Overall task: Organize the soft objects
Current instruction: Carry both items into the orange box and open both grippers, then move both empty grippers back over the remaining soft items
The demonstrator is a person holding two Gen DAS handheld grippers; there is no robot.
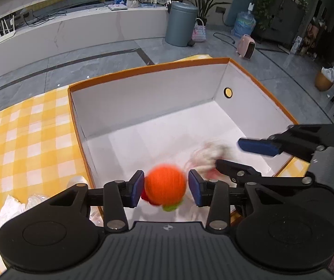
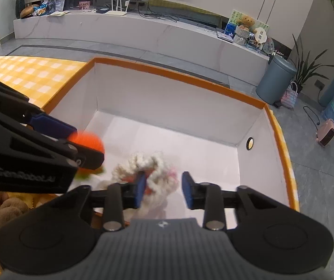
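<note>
Since both grippers hung over the box (image 1: 148,88) on the checked cloth (image 1: 26,140), it looked like a drop-off into it. Left gripper (image 1: 165,187) had its pads just clear of the blurry orange ball (image 1: 165,184), so I'd call it let go. Right gripper (image 2: 163,187) stood apart too, the white yarn bundle (image 2: 148,165) loose between, touching one pad.

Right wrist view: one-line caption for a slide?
Right gripper open around a white yarn toy over the orange-rimmed box, left gripper alongside with an orange ball.
</note>
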